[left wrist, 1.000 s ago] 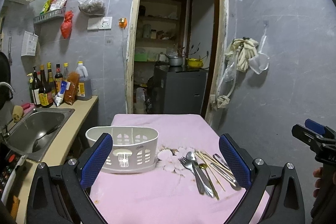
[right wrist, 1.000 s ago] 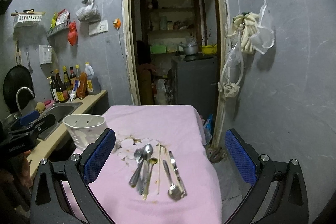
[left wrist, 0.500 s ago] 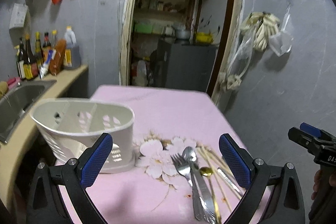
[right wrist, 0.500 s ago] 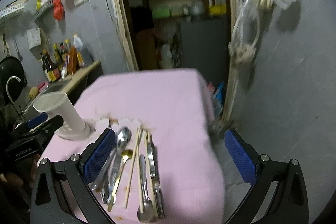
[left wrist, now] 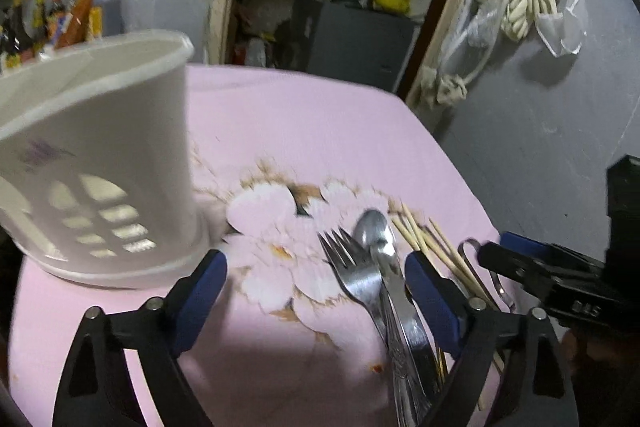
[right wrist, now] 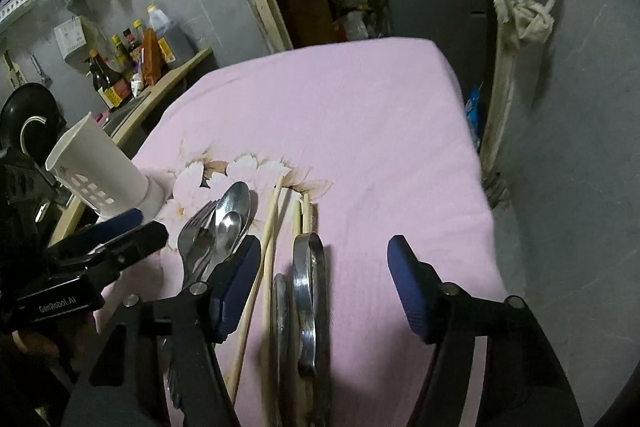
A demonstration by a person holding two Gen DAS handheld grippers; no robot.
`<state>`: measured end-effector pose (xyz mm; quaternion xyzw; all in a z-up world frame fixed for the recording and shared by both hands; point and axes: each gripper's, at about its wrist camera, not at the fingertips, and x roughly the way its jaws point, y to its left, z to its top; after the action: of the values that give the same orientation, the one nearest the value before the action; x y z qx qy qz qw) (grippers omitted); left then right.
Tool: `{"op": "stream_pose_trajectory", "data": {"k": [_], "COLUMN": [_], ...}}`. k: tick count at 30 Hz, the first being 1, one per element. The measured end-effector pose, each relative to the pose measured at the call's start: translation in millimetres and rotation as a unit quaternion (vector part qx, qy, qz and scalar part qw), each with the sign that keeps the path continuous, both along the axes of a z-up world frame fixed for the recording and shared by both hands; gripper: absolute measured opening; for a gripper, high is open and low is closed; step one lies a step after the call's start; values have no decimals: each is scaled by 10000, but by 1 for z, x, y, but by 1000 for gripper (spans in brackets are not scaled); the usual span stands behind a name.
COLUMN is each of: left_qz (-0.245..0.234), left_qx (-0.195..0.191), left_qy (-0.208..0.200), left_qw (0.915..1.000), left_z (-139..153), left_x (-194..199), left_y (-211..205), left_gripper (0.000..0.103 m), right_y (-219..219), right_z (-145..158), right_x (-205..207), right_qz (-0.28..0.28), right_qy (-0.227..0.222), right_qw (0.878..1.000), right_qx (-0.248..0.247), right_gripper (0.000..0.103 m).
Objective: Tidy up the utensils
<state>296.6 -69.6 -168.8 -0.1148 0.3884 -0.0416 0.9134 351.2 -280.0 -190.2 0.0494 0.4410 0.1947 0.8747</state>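
A white slotted utensil holder (left wrist: pixel 100 167) stands on the pink tablecloth at the left; it also shows in the right wrist view (right wrist: pixel 100 175). A pile of utensils lies to its right: a fork (left wrist: pixel 352 271), spoons (left wrist: pixel 374 231), wooden chopsticks (left wrist: pixel 432 243) and metal tongs (right wrist: pixel 308 283). My left gripper (left wrist: pixel 316 291) is open and empty, low over the cloth, with the fork and spoons between its fingers. My right gripper (right wrist: pixel 324 279) is open and empty, low over the tongs and chopsticks (right wrist: pixel 276 219).
The pink floral tablecloth (right wrist: pixel 340 115) covers a table that ends at the right near a grey wall and a doorway. A counter with sauce bottles (right wrist: pixel 132 67) and a sink lies to the left. Bags hang on the wall (left wrist: pixel 520 3).
Both grippers have moved forward and down toward the table. The holder and the utensil pile now loom much closer, and each gripper sits just over the utensils.
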Motion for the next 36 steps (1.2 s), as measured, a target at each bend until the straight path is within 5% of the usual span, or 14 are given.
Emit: {"op": "stream_pose_trajectory", "data": {"k": [11,22,36], "left_qz": [-450,-203,-367], "left_qx": [-780,-1628,-1974], "left_qy": [608,825,1113], "left_qw": [9941,9830,9733], "left_z": [-18,-29,-34], "left_x": [15,30,34], "left_y": [-5,11,8], "left_gripper": [48,20,13], "right_y": [3,6,-4], "right_z": [-11,-12,8], "right_x": [9,9,-4], "right_qz": [254,376,418], "right_qy": [351,461,358], "right_qw": [9990,9981,9983], "right_qx": [146,162,201], "right_gripper": [38,16,8]}}
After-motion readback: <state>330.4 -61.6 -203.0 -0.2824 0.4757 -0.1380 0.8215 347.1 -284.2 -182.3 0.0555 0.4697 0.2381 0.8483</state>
